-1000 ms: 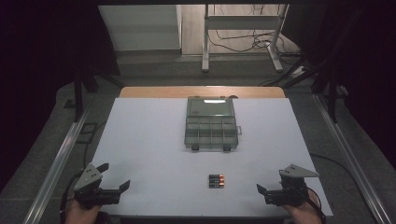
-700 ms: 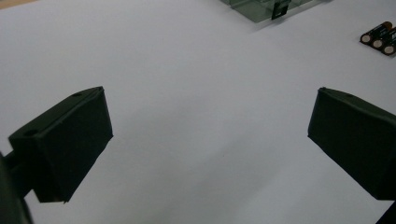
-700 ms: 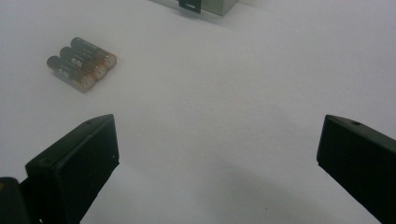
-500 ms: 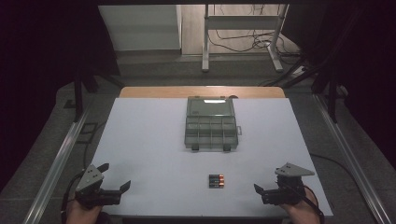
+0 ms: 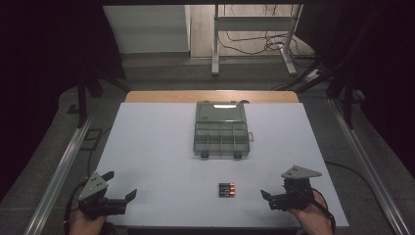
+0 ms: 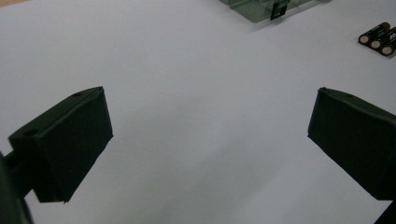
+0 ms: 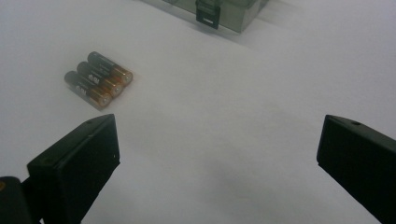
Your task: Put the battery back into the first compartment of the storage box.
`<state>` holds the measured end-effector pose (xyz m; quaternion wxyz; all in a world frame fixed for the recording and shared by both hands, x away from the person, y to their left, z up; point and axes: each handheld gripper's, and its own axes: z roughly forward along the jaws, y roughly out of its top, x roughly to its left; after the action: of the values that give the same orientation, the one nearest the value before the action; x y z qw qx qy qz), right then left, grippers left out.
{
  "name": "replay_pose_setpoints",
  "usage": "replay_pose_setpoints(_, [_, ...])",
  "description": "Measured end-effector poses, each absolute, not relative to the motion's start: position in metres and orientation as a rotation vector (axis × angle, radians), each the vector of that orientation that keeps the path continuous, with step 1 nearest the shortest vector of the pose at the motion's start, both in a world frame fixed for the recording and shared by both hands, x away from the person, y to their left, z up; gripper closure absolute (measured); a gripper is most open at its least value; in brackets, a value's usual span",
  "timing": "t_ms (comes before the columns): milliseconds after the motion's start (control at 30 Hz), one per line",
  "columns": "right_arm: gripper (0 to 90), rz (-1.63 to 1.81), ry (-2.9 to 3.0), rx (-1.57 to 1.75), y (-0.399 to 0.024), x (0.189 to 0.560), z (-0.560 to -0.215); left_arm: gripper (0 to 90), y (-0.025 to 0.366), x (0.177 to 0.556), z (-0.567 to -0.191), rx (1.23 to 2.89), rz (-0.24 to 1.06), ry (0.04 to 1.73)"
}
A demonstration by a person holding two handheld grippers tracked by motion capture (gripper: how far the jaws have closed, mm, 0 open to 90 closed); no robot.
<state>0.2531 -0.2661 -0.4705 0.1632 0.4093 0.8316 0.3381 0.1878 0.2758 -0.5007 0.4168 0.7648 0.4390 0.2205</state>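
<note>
Three black and copper batteries [image 5: 226, 189] lie side by side on the white table [image 5: 161, 147], near its front edge. They also show in the right gripper view as batteries [image 7: 98, 83] and in the left gripper view as batteries [image 6: 379, 38]. A grey-green compartment box [image 5: 221, 129] sits mid-table with its clear lid closed and two black latches facing me. My left gripper [image 5: 120, 186] rests open at the front left with nothing between its jaws. My right gripper [image 5: 274, 196] is open just right of the batteries and holds nothing.
A wooden strip [image 5: 210, 96] borders the table's far edge. Metal rails [image 5: 63, 166] run along both sides. Beyond the table stand a desk frame [image 5: 254, 34] and cables on the floor. The box's corner [image 6: 266, 9] and its latch [image 7: 208, 13] show in the gripper views.
My right gripper has shifted slightly left, toward the batteries. The left gripper has barely moved. The box and batteries stay put.
</note>
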Motion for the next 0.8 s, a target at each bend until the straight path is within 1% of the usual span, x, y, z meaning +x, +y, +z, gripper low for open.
replay_pose_setpoints(667, [0.2,0.906,2.501,1.121,-0.232,0.268,-0.463,0.8,0.274,0.188,-0.501,1.935,0.558,1.095])
replay_pose_setpoints(767, [3.1,0.908,2.504,1.111,-0.228,0.271,-0.462,0.9,0.274,0.188,-0.501,1.938,0.558,1.093])
replay_pose_setpoints(800, [5.4,0.914,2.504,1.104,-0.225,0.274,-0.462,1.0,0.274,0.188,-0.501,1.94,0.559,1.091])
